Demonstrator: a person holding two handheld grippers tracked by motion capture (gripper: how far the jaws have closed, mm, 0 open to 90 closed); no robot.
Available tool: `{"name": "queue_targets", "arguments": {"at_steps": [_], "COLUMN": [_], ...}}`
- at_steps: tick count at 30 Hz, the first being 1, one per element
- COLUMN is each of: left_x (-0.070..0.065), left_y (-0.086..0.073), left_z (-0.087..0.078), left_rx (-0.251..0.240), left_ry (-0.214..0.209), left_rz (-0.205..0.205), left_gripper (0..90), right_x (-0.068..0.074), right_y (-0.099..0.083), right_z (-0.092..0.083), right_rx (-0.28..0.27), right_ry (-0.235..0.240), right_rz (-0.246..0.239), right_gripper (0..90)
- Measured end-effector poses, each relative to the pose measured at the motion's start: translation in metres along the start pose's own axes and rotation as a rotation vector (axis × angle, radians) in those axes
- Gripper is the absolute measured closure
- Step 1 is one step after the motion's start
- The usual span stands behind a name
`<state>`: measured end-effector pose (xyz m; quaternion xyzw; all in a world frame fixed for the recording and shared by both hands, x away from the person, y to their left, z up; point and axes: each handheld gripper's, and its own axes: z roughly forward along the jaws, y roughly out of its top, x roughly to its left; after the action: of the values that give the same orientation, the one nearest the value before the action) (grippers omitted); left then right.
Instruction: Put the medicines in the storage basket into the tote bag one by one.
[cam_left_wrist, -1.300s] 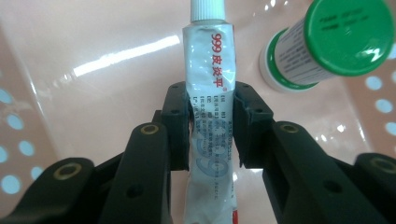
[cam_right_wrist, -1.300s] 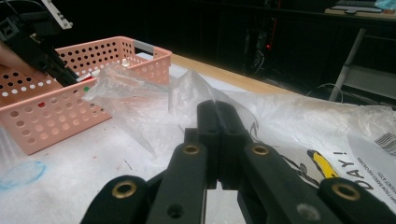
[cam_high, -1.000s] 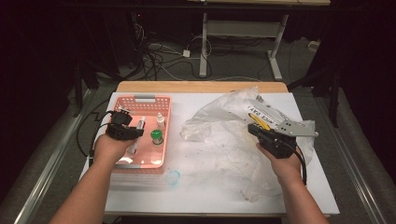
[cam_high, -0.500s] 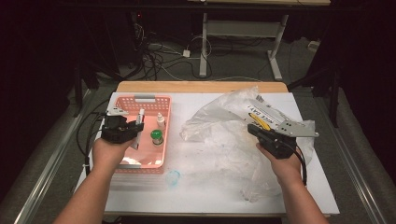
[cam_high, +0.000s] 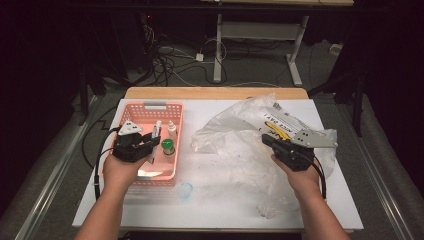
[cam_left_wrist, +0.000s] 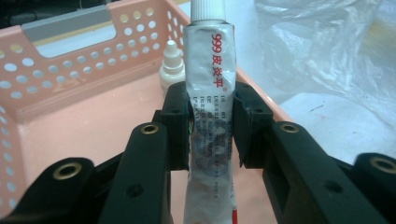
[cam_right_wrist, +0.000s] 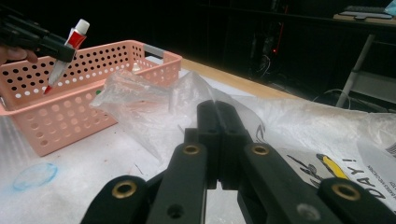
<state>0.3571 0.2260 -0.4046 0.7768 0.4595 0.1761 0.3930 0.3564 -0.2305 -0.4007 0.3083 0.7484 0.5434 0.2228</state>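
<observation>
My left gripper (cam_high: 150, 142) (cam_left_wrist: 211, 126) is shut on a white ointment tube (cam_high: 155, 133) (cam_left_wrist: 210, 84) with red print and a white cap. It holds the tube above the pink perforated basket (cam_high: 150, 106) (cam_left_wrist: 56, 88). The right gripper view has that tube (cam_right_wrist: 65, 53) at far left over the basket (cam_right_wrist: 70, 107). My right gripper (cam_high: 266, 139) (cam_right_wrist: 218, 140) has its jaws together on the clear plastic bag (cam_high: 235, 140) (cam_right_wrist: 140, 107). The bag's film rises in a peak at the jaw tips.
In the basket stand a small white dropper bottle (cam_high: 172, 131) (cam_left_wrist: 171, 70) and a green-capped item (cam_high: 168, 147). A faint blue ring (cam_high: 185, 190) (cam_right_wrist: 35, 175) marks the white table (cam_high: 225, 210). The bag is printed with yellow and black (cam_high: 280, 126). Cables lie on the floor behind.
My left gripper has shifted a little to the left and upward over the basket with the tube in it. The right gripper and the bag have kept still.
</observation>
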Motion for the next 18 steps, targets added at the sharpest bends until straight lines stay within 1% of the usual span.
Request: {"name": "queue_targets", "arguments": {"at_steps": [1,4,5,8,11,13,17,18], "left_x": [-0.002,-0.008,-0.009,-0.012,-0.018,-0.021,-0.029,-0.032], "left_y": [-0.001,-0.004,-0.004,-0.005,-0.003,-0.002,0.001,0.002], "left_z": [0.000,-0.002,-0.004,-0.010,-0.013,-0.015,-0.020,-0.021], "left_rx": [-0.005,-0.033,-0.046,-0.088,-0.087,-0.100,-0.120,-0.130], "left_ry": [0.000,-0.013,-0.019,-0.051,-0.069,-0.086,-0.108,-0.118], "left_rz": [0.010,0.018,0.017,-0.003,0.012,0.010,0.026,0.024], "left_gripper": [67.6,67.6,67.7,67.7,67.7,67.7,67.6,67.7], "right_x": [0.000,0.002,0.002,0.006,0.007,0.008,0.010,0.011], "right_y": [0.000,0.001,0.002,0.003,0.004,0.005,0.008,0.008], "right_z": [0.000,0.001,0.002,0.002,0.002,0.002,0.000,0.000], "right_rx": [0.000,0.000,-0.003,-0.006,-0.005,-0.010,-0.017,-0.018], "right_ry": [0.000,-0.001,-0.001,-0.001,0.003,0.008,0.008,0.009], "right_rz": [0.000,-0.006,-0.007,-0.011,-0.013,-0.016,-0.024,-0.026], "right_gripper": [90.0,90.0,90.0,90.0,90.0,90.0,90.0,90.0]}}
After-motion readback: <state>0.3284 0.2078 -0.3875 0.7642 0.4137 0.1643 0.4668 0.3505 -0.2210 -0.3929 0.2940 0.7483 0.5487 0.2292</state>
